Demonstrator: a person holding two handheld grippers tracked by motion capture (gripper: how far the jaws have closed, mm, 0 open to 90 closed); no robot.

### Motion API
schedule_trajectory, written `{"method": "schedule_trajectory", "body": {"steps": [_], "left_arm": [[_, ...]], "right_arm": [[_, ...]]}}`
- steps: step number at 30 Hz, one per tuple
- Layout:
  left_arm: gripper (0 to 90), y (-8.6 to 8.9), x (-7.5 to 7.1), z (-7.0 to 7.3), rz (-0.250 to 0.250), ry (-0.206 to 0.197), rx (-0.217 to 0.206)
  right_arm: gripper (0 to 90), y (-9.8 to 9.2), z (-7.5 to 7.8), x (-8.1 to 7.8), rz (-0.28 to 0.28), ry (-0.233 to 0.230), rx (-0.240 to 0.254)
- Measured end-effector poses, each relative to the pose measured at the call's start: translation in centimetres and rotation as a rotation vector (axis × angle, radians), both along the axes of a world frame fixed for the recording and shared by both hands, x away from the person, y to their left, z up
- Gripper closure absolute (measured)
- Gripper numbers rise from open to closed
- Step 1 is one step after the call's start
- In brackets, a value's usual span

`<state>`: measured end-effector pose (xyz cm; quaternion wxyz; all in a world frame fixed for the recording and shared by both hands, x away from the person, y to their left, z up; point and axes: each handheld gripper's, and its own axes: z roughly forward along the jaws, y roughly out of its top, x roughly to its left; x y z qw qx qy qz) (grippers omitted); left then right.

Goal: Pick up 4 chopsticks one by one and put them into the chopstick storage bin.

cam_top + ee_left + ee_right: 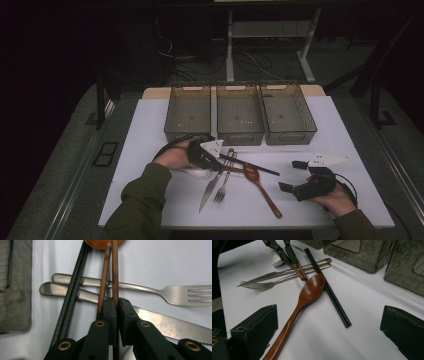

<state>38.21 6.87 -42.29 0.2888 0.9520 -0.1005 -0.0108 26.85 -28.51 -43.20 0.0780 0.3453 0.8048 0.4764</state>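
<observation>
Brown wooden chopsticks [111, 270]: a slim matte pair lying over the steel handles, far ends touching the spoon bowl.
Left gripper [117, 305]: black jaws clamped on the chopsticks' near ends; sticks run straight ahead, along the jaws' line.
Right gripper [329, 325]: jaws spread wide, holding nothing; well apart from the chopsticks.
Glossy brown wooden spoon [308, 293]: bowl at the chopstick tips, handle toward the right gripper.
Black chopsticks [327, 287]: beside the spoon bowl, crossing the steel fork [175, 293] and knife [162, 323].
Three grey mesh bins [240, 116]: beyond the spoon.

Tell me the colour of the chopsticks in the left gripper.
Brown wood chopsticks, clearest in the left gripper view.
</observation>
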Motion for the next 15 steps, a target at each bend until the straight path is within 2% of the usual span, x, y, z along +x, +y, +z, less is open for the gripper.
{"method": "schedule_trajectory", "body": {"steps": [8, 15], "left_arm": [[83.7, 0.2, 0.0, 1.0, 0.046, 0.003, -0.023], [83.6, 0.4, -0.1, 1.9, 0.111, 0.013, -0.042]], "right_arm": [[1.0, -0.1, 0.0, 0.0, -0.001, 0.0, 0.0], [1.0, -0.1, 0.0, 0.0, -0.005, 0.001, 0.001]]}}
